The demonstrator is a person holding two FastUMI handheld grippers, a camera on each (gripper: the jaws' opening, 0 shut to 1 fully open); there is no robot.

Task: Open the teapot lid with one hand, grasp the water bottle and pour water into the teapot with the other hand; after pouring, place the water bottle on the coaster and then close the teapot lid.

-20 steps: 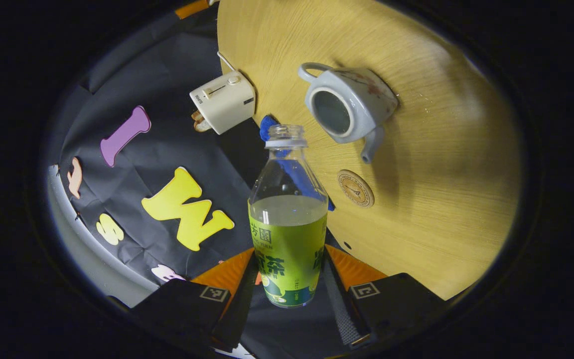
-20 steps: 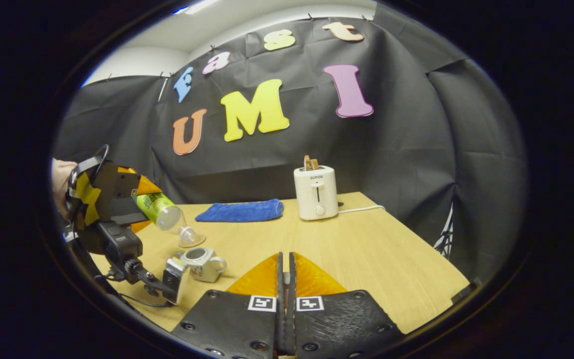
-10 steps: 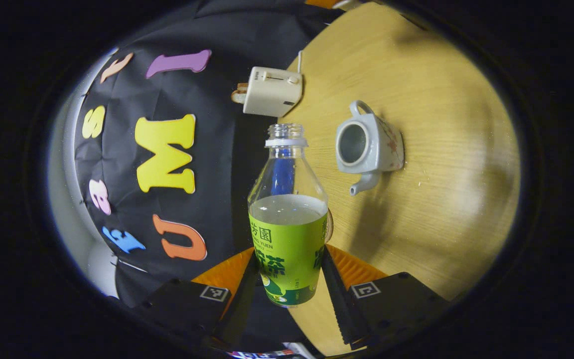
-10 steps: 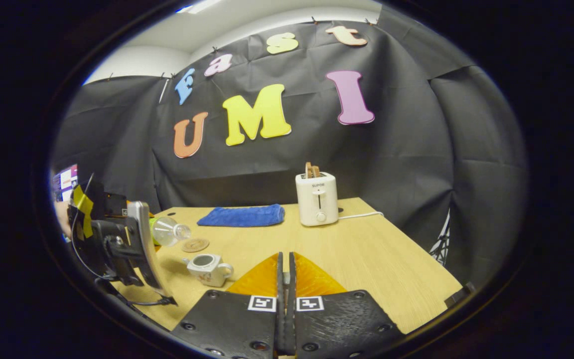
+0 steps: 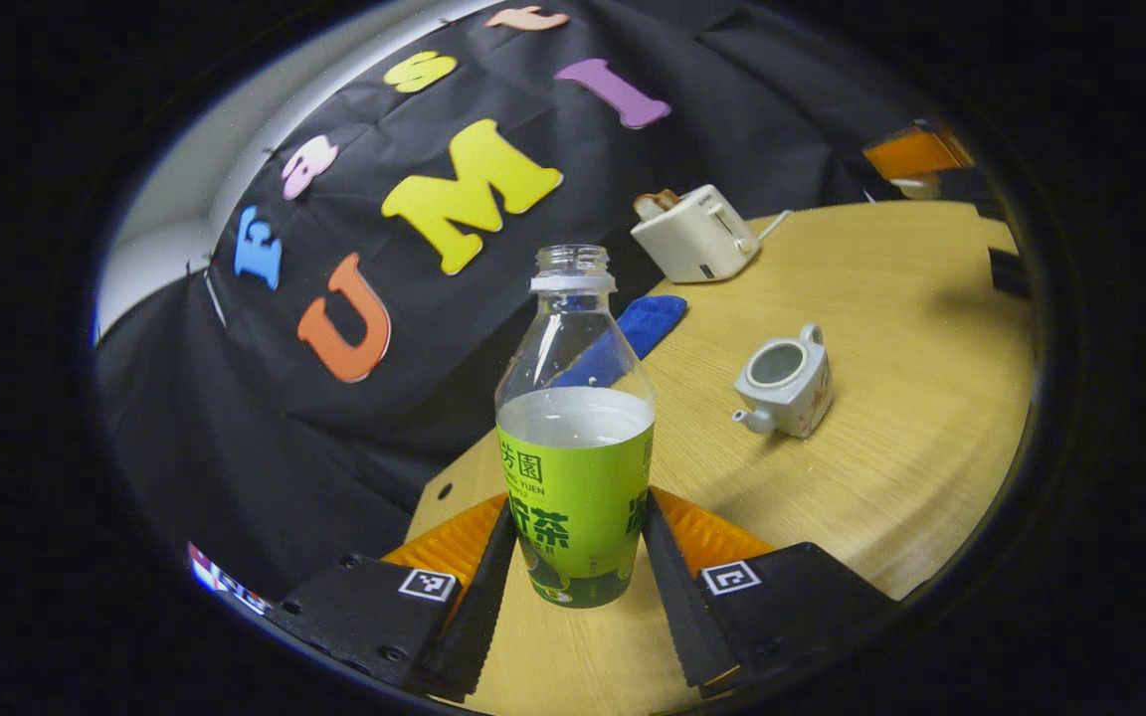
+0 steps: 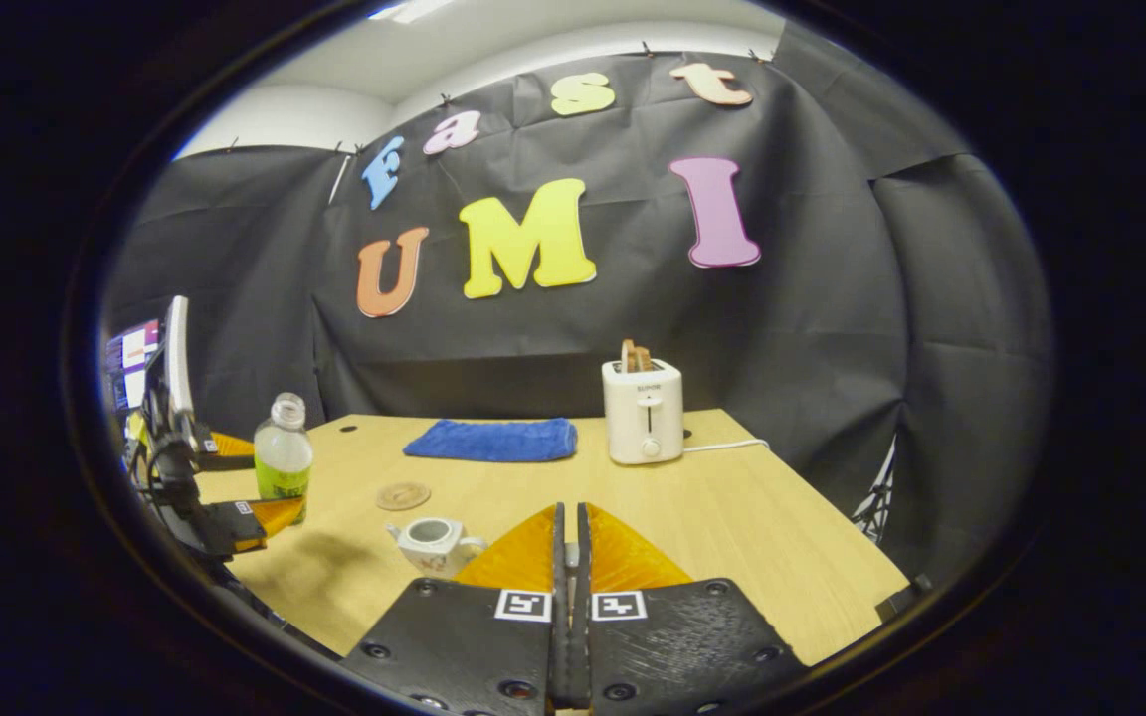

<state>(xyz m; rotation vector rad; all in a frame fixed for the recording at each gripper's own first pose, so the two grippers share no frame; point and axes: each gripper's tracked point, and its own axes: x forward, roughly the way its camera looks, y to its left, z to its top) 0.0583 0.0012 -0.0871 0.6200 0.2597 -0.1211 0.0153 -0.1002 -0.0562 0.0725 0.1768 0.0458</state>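
Observation:
An uncapped water bottle with a green label, about half full, stands upright between the fingers of my left gripper, which is shut on it. In the right gripper view the water bottle and left gripper sit over the table's left part, left of the round coaster. The pale teapot sits on the table with its mouth uncovered, to the right of the bottle. The teapot lies just in front of my right gripper, whose fingers are pressed together, leaving a thin slit.
A white toaster with a cord and a folded blue cloth stand at the back of the wooden table. Bare wood stretches to the right of the teapot. My right gripper shows at the far edge in the left gripper view.
The bottle has swung from tilted near the teapot back to upright and moved left, away from the teapot. The right gripper has stayed shut and drawn back slightly.

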